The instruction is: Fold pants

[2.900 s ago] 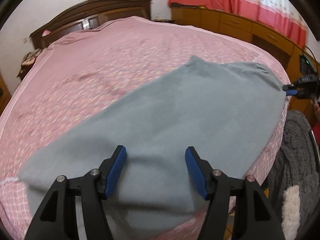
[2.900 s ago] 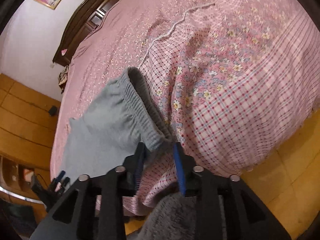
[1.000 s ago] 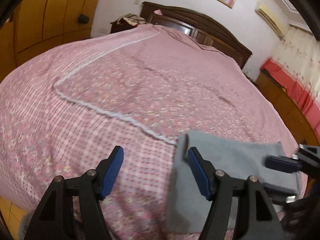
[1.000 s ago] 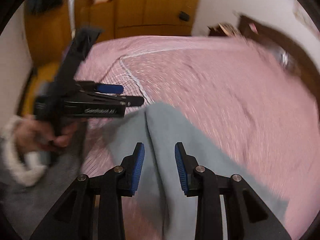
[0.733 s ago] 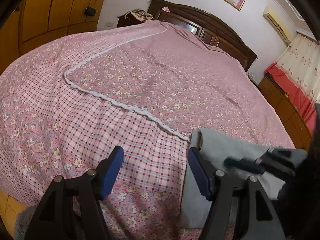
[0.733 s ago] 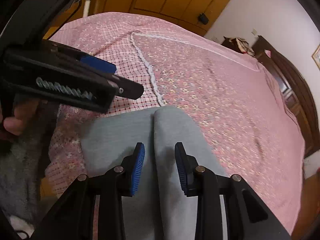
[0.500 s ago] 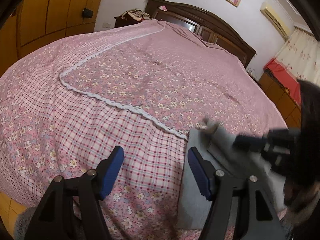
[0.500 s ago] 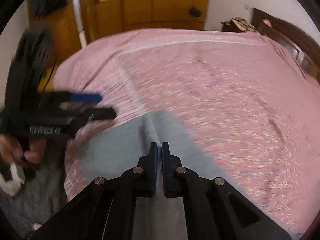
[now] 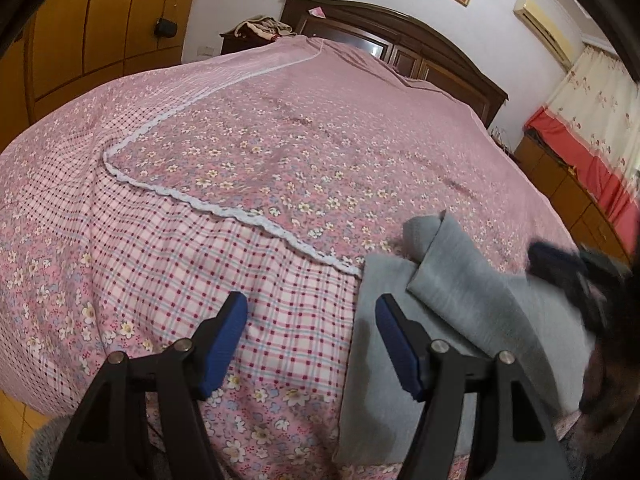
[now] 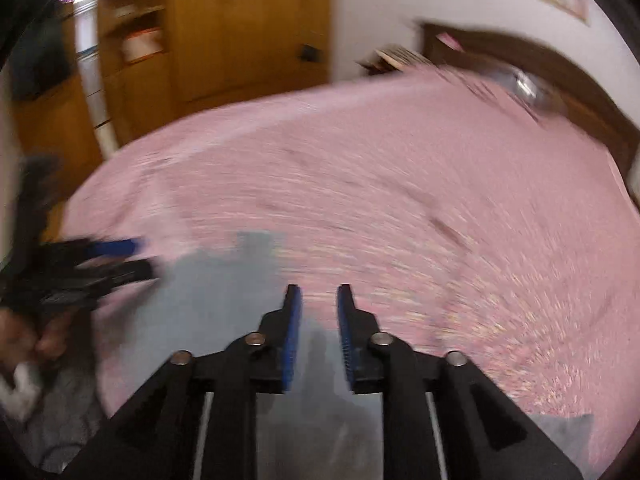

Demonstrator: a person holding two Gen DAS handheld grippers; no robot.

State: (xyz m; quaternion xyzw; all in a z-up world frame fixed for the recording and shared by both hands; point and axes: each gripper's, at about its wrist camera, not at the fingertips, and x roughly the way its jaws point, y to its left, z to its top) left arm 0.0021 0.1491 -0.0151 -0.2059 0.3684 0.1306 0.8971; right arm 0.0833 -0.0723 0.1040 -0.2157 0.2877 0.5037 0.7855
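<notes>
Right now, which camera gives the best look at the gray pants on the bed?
The left wrist view: the gray pants appear sharp, one folded layer lying over another on the pink bedspread. The right wrist view is motion-blurred, showing them only as a gray patch.

The bed [image 9: 280,152] is viewed low from its foot edge by the left wrist camera, aimed at the headboard [image 9: 400,36]. The same bed [image 10: 400,208] is seen, blurred, from the right wrist (near the grey pants [image 10: 224,292]); both views share the pants [image 9: 460,280].
</notes>
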